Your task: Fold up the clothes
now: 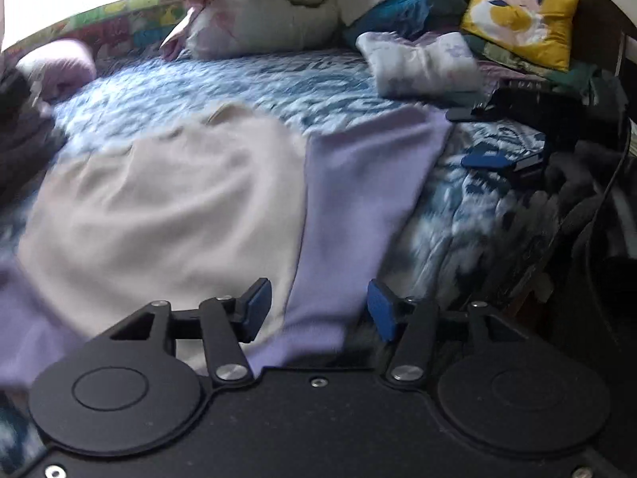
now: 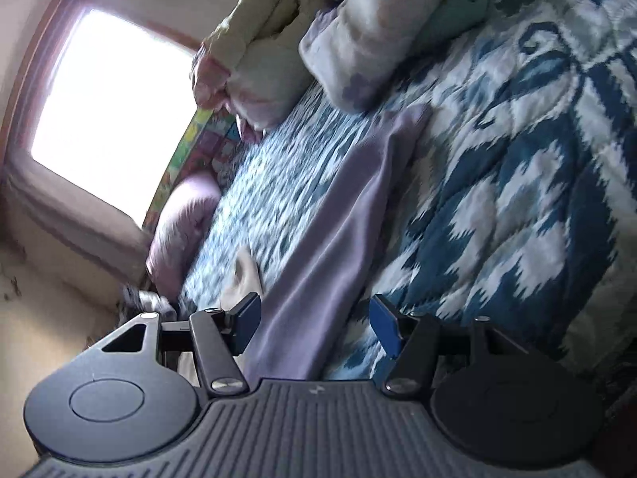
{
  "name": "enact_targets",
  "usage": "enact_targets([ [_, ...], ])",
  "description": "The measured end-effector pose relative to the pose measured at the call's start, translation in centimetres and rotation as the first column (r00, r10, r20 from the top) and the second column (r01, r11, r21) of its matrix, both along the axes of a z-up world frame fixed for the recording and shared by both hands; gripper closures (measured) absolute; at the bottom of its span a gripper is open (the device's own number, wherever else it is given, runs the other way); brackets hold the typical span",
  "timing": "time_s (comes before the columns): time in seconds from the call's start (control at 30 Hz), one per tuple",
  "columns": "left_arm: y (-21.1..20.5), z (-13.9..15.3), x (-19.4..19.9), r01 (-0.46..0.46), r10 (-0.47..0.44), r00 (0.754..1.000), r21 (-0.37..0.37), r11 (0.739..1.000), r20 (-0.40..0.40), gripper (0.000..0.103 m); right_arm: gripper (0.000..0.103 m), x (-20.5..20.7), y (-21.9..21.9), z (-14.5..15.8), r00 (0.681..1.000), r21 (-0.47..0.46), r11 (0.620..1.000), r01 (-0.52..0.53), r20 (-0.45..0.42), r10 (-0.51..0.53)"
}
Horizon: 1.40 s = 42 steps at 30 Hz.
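**Both grippers parted over a spread garment**

Your left gripper (image 1: 319,308) hangs with its jaws apart above the near edge of the lilac-and-cream garment (image 1: 179,207), which lies spread on the blue-and-white quilt (image 1: 302,83); lilac cloth sits between the blue pads, and no pad presses on it. Your right gripper (image 2: 315,324) likewise stands with jaws apart over the garment's lilac strip (image 2: 338,215), gripping nothing. A folded pale floral item (image 1: 422,63) rests farther back, near a yellow cushion (image 1: 521,20).

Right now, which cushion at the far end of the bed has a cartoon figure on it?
The yellow cushion at the far right; the floral pillow beside it and the pale bedding pile show no figure.
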<state>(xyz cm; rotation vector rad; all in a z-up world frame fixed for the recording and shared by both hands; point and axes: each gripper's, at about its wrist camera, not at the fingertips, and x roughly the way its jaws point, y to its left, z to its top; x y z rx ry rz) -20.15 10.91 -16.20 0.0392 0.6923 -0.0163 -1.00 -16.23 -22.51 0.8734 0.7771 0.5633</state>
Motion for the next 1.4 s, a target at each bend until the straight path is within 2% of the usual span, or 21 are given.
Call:
enact_targets([
  [0.1, -1.4, 1.8, 2.6, 0.049, -0.050, 0.999, 0.035, 0.998, 0.009, 0.050, 0.041, 0.6, -1.0, -0.2, 0.999, 0.043, 0.998, 0.039, -0.003, -0.039],
  [0.23, -4.3, 3.3, 7.7, 0.103, -0.103, 0.995, 0.085, 0.991, -0.003, 0.040, 0.040, 1.1, -2.7, -0.4, 0.994, 0.082, 0.990, 0.114, -0.010, -0.113],
  [0.37, -8.3, 3.9, 11.9, 0.177, -0.180, 0.984, 0.148, 0.973, 0.010, 0.040, 0.036, 1.5, -5.0, -1.1, 0.981, 0.129, 0.972, 0.195, -0.032, -0.193],
  [0.53, -14.3, 2.6, 16.0, 0.240, -0.257, 0.966, 0.283, 0.929, 0.023, 0.040, 0.036, 1.6, -8.0, -2.0, 0.959, 0.186, 0.941, 0.282, -0.058, -0.276],
  [0.67, -17.9, 0.4, 18.7, 0.258, -0.275, 0.961, 0.362, 0.896, -0.004, 0.040, 0.035, 1.4, -10.0, -2.5, 0.944, 0.225, 0.916, 0.331, -0.077, -0.322],
  [0.77, -20.3, -1.6, 20.0, 0.246, -0.276, 0.961, 0.480, 0.842, -0.009, 0.043, 0.035, 1.3, -11.2, -3.2, 0.933, 0.253, 0.898, 0.361, -0.108, -0.345],
  [0.83, -21.2, -2.9, 20.8, 0.238, -0.273, 0.962, 0.545, 0.804, -0.017, 0.059, 0.035, 1.3, -11.9, -3.6, 0.924, 0.263, 0.886, 0.383, -0.126, -0.362],
  [0.87, -21.5, -3.4, 21.2, 0.236, -0.271, 0.962, 0.568, 0.788, -0.023, 0.063, 0.035, 1.3, -12.3, -3.8, 0.920, 0.272, 0.879, 0.390, -0.137, -0.366],
  [1.07, -22.6, -5.8, 22.5, 0.198, -0.279, 0.960, 0.718, 0.667, -0.005, 0.071, 0.035, 1.5, -13.5, -4.8, 0.917, 0.283, 0.874, 0.395, -0.173, -0.359],
  [1.1, -22.8, -6.1, 22.5, 0.197, -0.287, 0.958, 0.739, 0.644, -0.005, 0.085, 0.035, 1.6, -13.5, -4.9, 0.916, 0.285, 0.872, 0.397, -0.177, -0.359],
  [1.13, -22.8, -6.1, 22.5, 0.195, -0.292, 0.957, 0.744, 0.639, 0.000, 0.101, 0.035, 1.6, -13.6, -5.1, 0.915, 0.293, 0.868, 0.401, -0.184, -0.360],
  [1.2, -22.5, -5.0, 22.3, 0.181, -0.287, 0.957, 0.691, 0.700, 0.040, 0.101, 0.035, 1.8, -13.8, -5.4, 0.911, 0.309, 0.859, 0.408, -0.199, -0.362],
  [1.23, -22.3, -4.5, 22.1, 0.174, -0.288, 0.956, 0.677, 0.715, 0.059, 0.101, 0.035, 1.8, -13.8, -5.6, 0.909, 0.315, 0.855, 0.412, -0.205, -0.362],
  [1.3, -22.0, -4.6, 22.2, 0.218, -0.313, 0.950, 0.665, 0.715, 0.025, 0.101, 0.035, 1.9, -13.8, -5.7, 0.910, 0.318, 0.855, 0.410, -0.206, -0.360],
  [1.33, -21.9, -4.9, 22.4, 0.242, -0.324, 0.946, 0.660, 0.711, 0.001, 0.098, 0.035, 2.0, -13.7, -5.7, 0.911, 0.318, 0.856, 0.407, -0.204, -0.358],
  [1.37, -21.8, -5.1, 22.5, 0.253, -0.329, 0.944, 0.665, 0.702, -0.012, 0.097, 0.035, 2.0, -13.7, -5.7, 0.913, 0.316, 0.859, 0.404, -0.204, -0.354],
  [1.4, -21.8, -5.3, 22.6, 0.258, -0.338, 0.941, 0.679, 0.687, -0.016, 0.091, 0.035, 2.1, -13.7, -5.7, 0.913, 0.315, 0.859, 0.402, -0.204, -0.352],
])
